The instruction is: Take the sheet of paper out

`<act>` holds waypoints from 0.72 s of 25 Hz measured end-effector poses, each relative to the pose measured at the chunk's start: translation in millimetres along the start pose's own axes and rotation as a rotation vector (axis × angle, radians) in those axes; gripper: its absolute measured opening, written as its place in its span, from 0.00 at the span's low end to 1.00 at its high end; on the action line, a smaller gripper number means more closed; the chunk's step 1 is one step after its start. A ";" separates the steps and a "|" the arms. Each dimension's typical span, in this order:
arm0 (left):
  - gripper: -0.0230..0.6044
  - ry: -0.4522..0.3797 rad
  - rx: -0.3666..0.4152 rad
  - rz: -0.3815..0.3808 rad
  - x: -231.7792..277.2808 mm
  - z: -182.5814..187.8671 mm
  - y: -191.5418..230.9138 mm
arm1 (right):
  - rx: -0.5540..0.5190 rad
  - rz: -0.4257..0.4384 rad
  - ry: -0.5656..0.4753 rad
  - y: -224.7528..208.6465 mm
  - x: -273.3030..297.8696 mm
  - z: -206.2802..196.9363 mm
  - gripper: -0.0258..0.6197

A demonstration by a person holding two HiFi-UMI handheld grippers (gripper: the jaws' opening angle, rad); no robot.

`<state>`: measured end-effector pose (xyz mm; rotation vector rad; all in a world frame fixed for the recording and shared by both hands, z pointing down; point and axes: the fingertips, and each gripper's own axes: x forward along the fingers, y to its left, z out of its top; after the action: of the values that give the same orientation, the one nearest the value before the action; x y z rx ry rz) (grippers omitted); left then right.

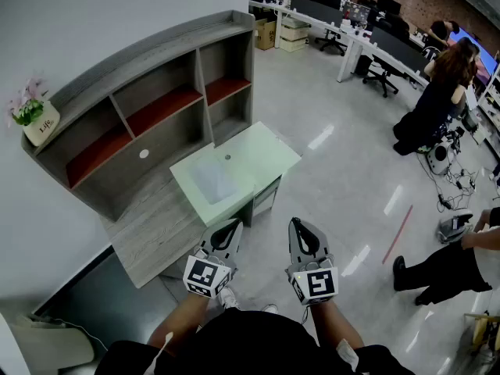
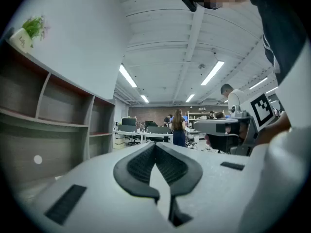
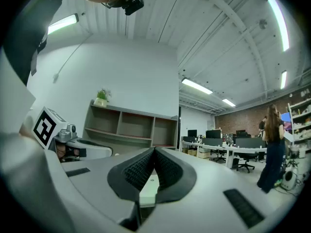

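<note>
A pale sheet of paper (image 1: pixel 212 180) seems to lie flat on the light green tabletop (image 1: pixel 269 151) in front of the grey shelf unit (image 1: pixel 148 108); its edges are faint. Both grippers hover level over the floor, short of the table's near edge. My left gripper (image 1: pixel 230 225) is shut with nothing in it, its tips touching in the left gripper view (image 2: pixel 155 145). My right gripper (image 1: pixel 298 225) is also shut and empty, and in the right gripper view (image 3: pixel 155 151) it points at the shelf unit (image 3: pixel 127 126).
A potted plant (image 1: pixel 33 116) stands on the shelf unit's top left. A wooden desk surface (image 1: pixel 152 221) runs left of the green table. People (image 1: pixel 434 104) and office desks (image 1: pixel 367 33) are at the far right, with another person's legs (image 1: pixel 441 272) nearer.
</note>
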<state>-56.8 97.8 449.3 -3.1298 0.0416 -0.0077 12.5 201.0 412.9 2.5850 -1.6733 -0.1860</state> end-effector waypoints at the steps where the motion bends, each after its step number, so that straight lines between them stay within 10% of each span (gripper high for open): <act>1: 0.05 0.002 -0.001 0.001 0.0 -0.3 1.2 | -0.003 -0.001 0.000 0.0 0.9 0.4 0.07; 18: 0.05 -0.006 -0.010 -0.029 6.8 -2.2 31.0 | 0.048 -0.065 -0.002 3.2 23.5 0.7 0.07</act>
<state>-50.9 66.6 451.2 -3.1405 -0.0045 0.0016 19.0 178.3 410.9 2.6771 -1.6147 -0.1535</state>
